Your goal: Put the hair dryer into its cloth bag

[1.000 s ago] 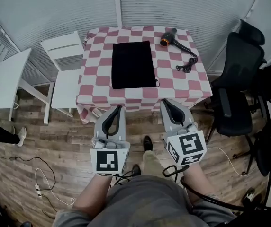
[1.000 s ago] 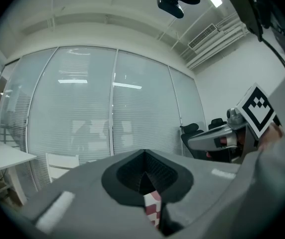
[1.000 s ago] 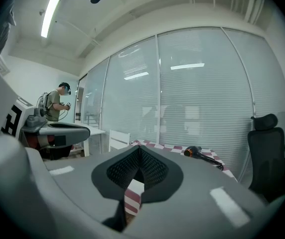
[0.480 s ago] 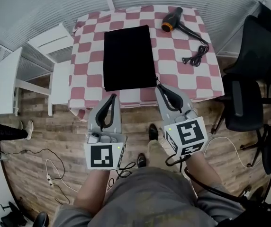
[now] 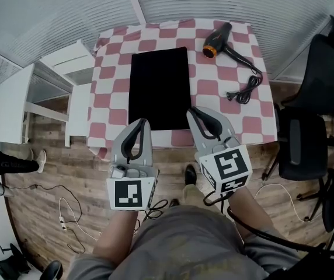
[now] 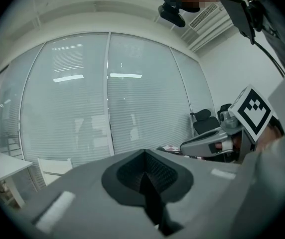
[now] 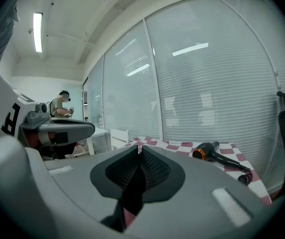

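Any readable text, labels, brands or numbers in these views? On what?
None readable in any view.
Black-and-white square markers on the left cube and right cube: patterns, no characters.
Black hair dryer with orange ring: no brand legible.
Flat black cloth bag: blank.

Hair dryer (image 5: 217, 42) lies near flat black bag (image 5: 159, 88).

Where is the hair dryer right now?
In the head view, the hair dryer lies at the far right corner of the table, right of the black cloth bag.
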### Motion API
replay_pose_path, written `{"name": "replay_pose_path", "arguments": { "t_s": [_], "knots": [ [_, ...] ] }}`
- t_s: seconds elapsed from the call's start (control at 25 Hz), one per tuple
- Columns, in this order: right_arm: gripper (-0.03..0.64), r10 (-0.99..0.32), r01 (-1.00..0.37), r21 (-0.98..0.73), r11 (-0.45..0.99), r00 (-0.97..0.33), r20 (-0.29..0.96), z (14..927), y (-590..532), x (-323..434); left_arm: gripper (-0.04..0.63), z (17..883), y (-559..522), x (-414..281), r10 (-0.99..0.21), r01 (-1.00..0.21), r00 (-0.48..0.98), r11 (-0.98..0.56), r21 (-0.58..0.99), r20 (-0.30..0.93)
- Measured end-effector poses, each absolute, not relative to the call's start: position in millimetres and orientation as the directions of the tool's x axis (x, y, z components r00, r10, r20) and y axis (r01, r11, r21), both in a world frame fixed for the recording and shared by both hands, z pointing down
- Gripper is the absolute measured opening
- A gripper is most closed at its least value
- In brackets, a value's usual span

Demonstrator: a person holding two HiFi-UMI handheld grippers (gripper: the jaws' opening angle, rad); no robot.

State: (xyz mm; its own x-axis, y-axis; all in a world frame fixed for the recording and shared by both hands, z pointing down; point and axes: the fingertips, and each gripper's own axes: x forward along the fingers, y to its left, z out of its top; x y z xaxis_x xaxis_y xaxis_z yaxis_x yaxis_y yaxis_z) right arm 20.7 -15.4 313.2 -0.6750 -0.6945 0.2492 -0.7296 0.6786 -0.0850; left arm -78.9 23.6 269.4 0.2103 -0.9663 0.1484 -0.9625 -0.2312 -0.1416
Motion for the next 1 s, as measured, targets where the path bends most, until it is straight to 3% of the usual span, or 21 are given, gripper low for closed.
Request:
{"name": "replay_pose_path", "arguments": {
  "t_s": [0.6, 1.0],
  "knots": [
    [0.058, -0.663, -0.671, -0.009, 0.742, -0.736, 0.138, 260, -44, 4, 0.0, 217, 4, -92, -0.991, -0.973, 0.13, -0.132, -0.192, 0.023],
    [0.069, -0.659, -0.667, 0.012, 0.745, -0.733, 0.165, 262, -51, -10, 0.0, 219, -3, -106, -0.989, -0.976, 0.146, -0.149, -0.157, 0.029]
  ]
}}
